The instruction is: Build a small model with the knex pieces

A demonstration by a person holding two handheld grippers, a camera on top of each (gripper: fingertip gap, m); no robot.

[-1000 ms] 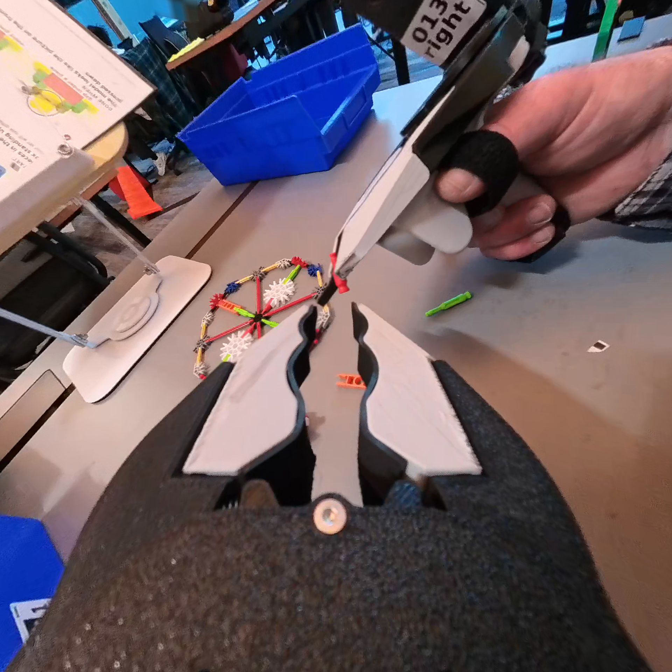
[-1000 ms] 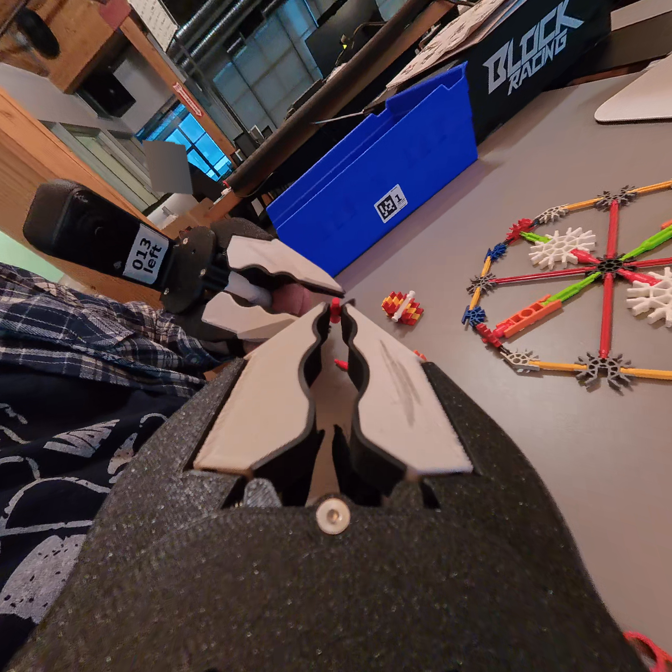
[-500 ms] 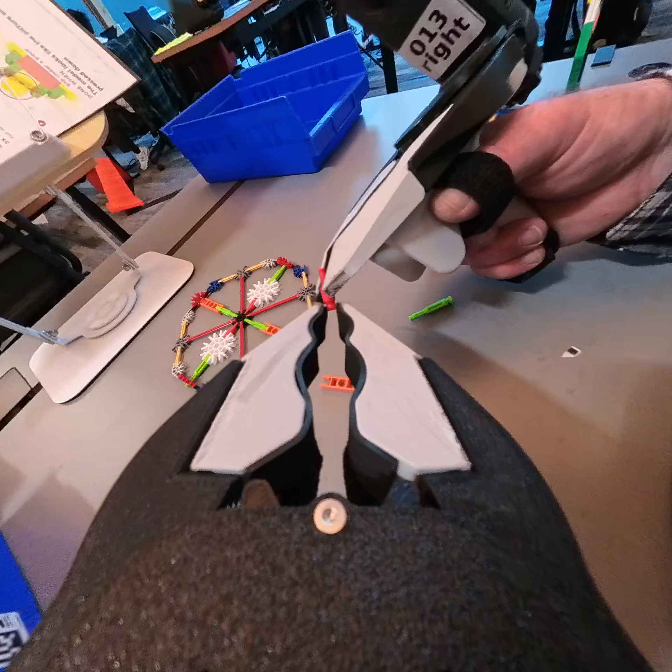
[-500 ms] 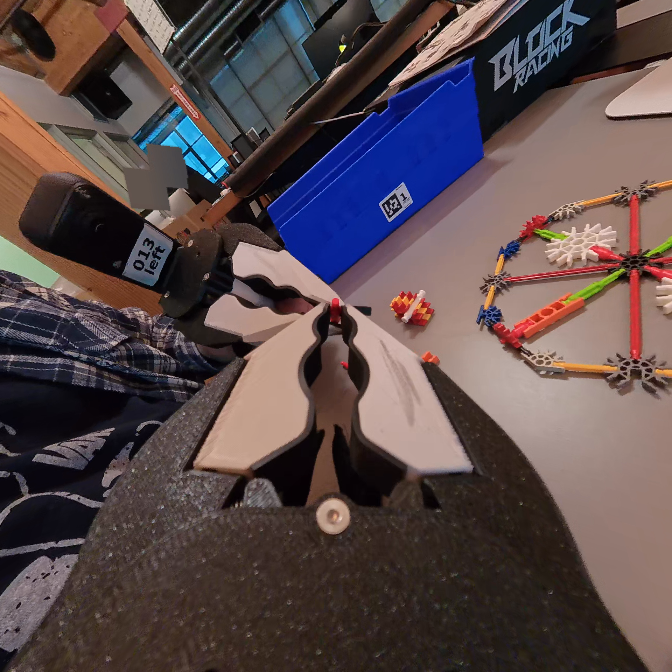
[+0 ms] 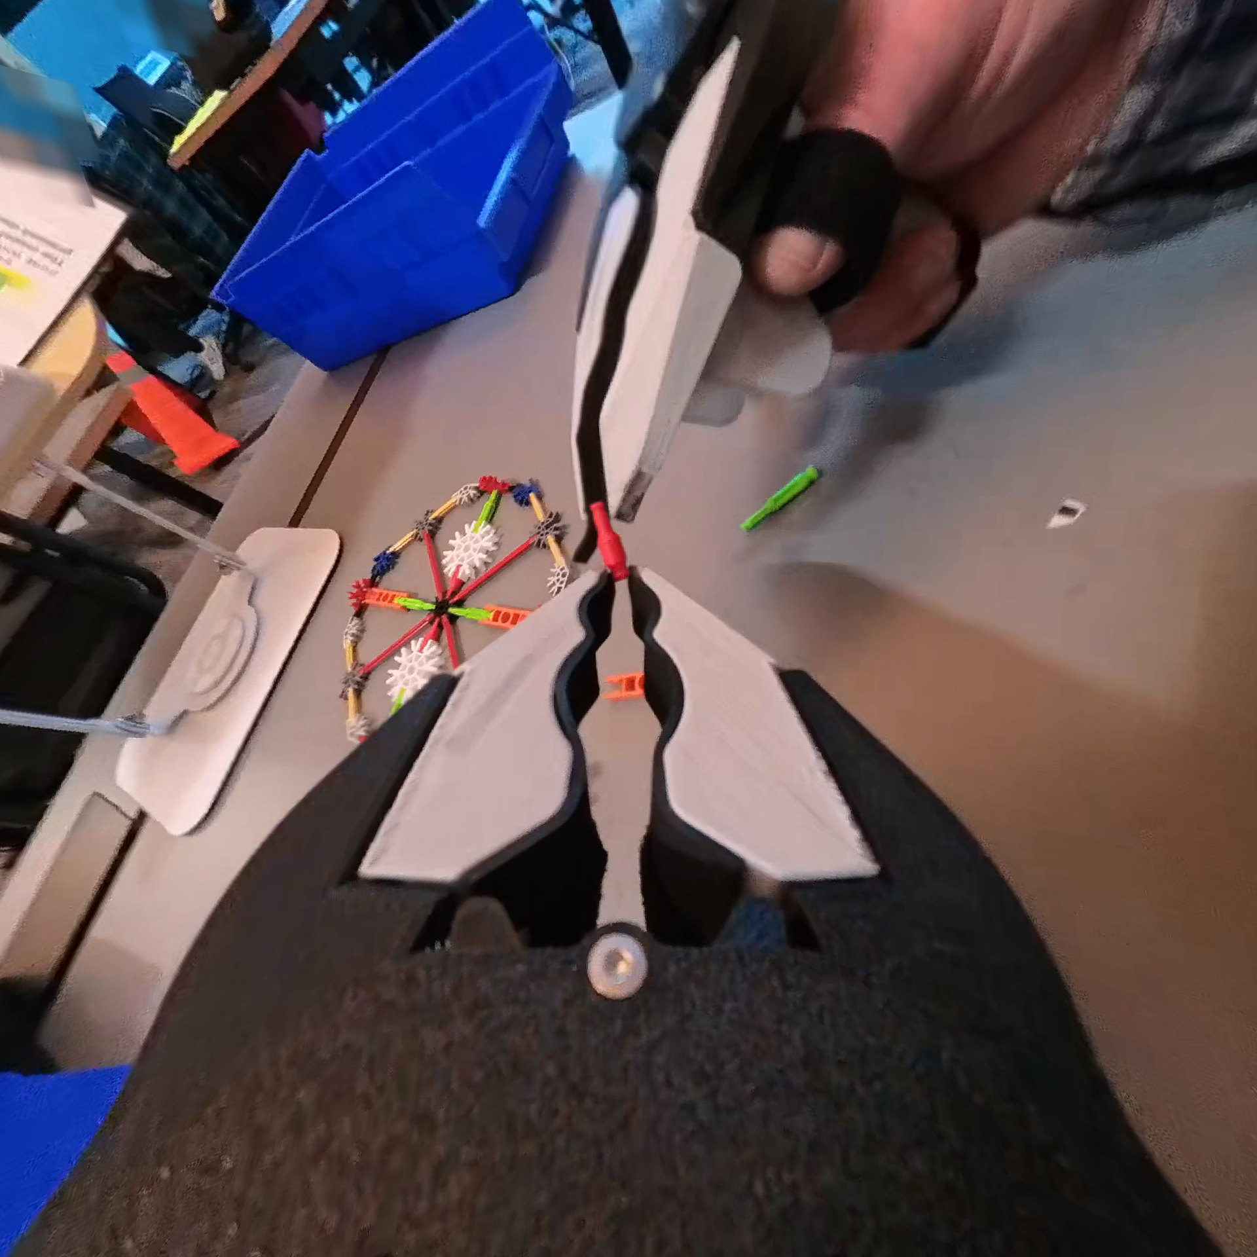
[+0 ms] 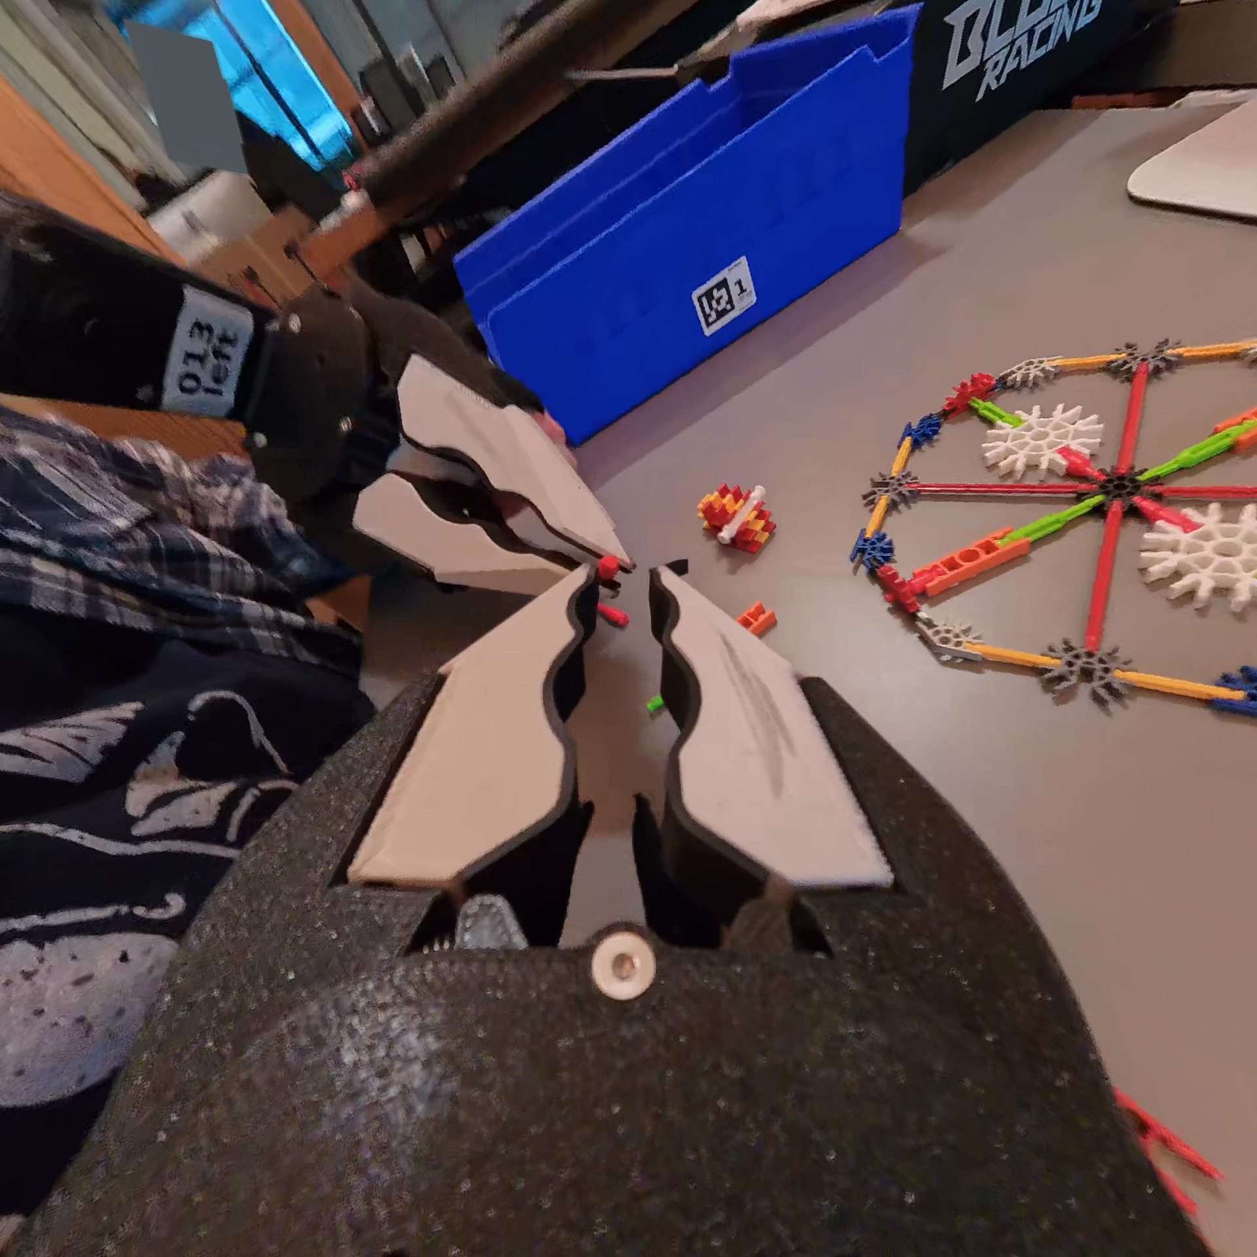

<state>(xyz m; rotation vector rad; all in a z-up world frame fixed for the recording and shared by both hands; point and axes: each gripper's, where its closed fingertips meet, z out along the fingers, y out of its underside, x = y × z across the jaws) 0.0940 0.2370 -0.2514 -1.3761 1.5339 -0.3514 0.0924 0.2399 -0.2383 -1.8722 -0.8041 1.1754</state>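
My left gripper [image 5: 617, 577] is shut on the lower end of a small red rod [image 5: 607, 537], held above the grey table. My right gripper [image 6: 622, 573] is open, its tips on either side of the rod's free end without gripping it. It comes down from above in the left wrist view [image 5: 607, 527]. The left gripper shows in the right wrist view [image 6: 615, 566] with the red rod [image 6: 607, 566] at its tips. A flat wheel model [image 5: 442, 605] of coloured rods and white snowflake connectors lies on the table just left of both grippers.
Loose on the table are an orange connector [image 5: 626, 685], a green rod [image 5: 781, 498], a red-and-yellow cluster [image 6: 736, 517] and a small red piece [image 6: 614, 615]. A blue bin [image 5: 408, 224] stands behind the wheel. A white stand base [image 5: 224, 673] lies to its left. The grippers are tip to tip, or close to it. The flat wheel model [image 5: 442, 605] sits 15 cm or so from the ends of my right fingers. Seen from the right wrist view [image 6: 1135, 492] as well.
The left gripper closed on the red rod that the right gripper held. The right gripper then opened and let it go. Both views have swung a little.
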